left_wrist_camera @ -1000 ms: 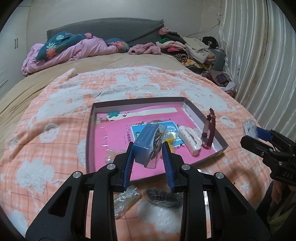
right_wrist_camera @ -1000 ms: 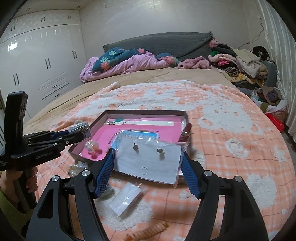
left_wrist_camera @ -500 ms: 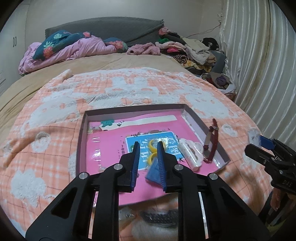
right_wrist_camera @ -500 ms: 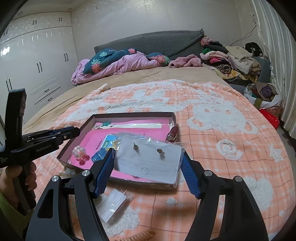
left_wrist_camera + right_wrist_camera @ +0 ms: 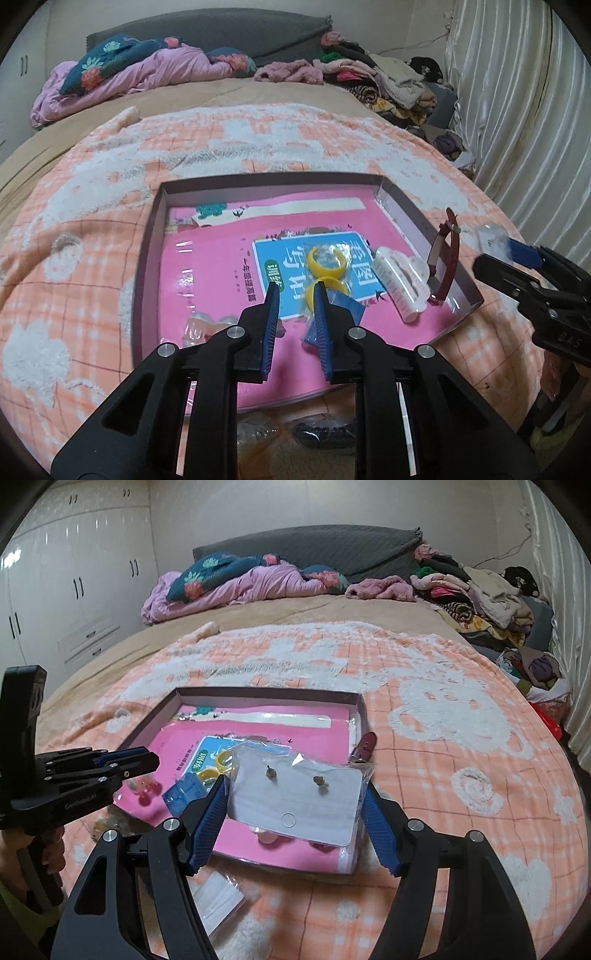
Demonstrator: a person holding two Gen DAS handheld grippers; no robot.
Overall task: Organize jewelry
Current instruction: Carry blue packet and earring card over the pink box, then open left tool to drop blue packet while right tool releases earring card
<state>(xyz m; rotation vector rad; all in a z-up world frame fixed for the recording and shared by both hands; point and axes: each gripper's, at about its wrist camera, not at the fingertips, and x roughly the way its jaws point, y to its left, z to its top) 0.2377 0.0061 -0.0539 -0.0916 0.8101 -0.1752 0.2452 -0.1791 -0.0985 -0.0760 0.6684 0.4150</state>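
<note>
Now we hold our right gripper (image 5: pixel 295 794) clamped on a clear plastic sleeve with a white earring card (image 5: pixel 295 805) bearing two small metal studs. Our left gripper (image 5: pixel 295 295) is closed and empty; below its ribbed blue pads, yellow rings (image 5: pixel 327 260) lie in the shallow rectangular tray (image 5: pixel 395 195).

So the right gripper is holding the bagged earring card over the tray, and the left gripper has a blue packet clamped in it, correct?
Not quite. The right gripper does hold the earring card over the tray, but the left gripper is shut on nothing; the blue packet lies in the tray, as the left wrist view shows.
</note>
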